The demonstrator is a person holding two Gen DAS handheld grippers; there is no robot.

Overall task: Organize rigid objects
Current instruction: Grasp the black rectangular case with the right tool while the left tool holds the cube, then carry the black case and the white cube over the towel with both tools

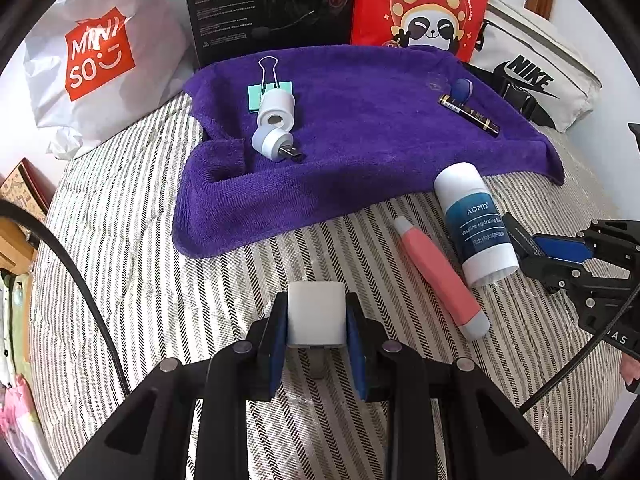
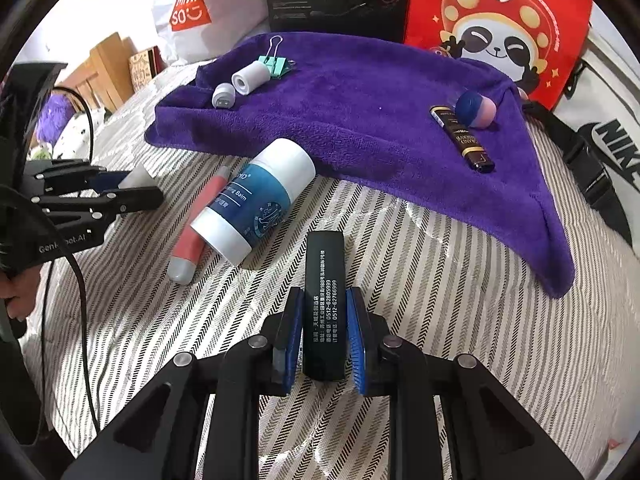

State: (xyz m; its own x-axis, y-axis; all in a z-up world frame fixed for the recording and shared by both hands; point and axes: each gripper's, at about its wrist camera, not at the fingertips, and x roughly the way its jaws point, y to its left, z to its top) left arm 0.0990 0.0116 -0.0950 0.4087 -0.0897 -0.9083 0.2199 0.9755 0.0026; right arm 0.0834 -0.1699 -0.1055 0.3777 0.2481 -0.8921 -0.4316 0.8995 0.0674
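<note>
My left gripper (image 1: 316,306) is shut on a white block (image 1: 316,312) just above the striped bedding (image 1: 140,280). My right gripper (image 2: 323,304) is shut on a black flat bar with white print (image 2: 322,276). To the left of the bar lie a white-and-blue balm stick (image 2: 256,204) and a pink tube with a grey cap (image 2: 200,220). Behind them a purple towel (image 2: 360,120) holds a teal binder clip (image 2: 276,65), a white roll (image 2: 250,77), a small grey USB plug (image 2: 223,95), a black-gold tube (image 2: 464,140) and a blue-pink ball (image 2: 476,109).
Along the back stand a white Miniso bag (image 1: 100,64), a black box (image 1: 272,4) and a red panda bag (image 1: 424,4). A white Nike bag (image 1: 532,80) lies at the right. A black cable (image 2: 80,264) hangs at the left, near a hand (image 2: 18,292).
</note>
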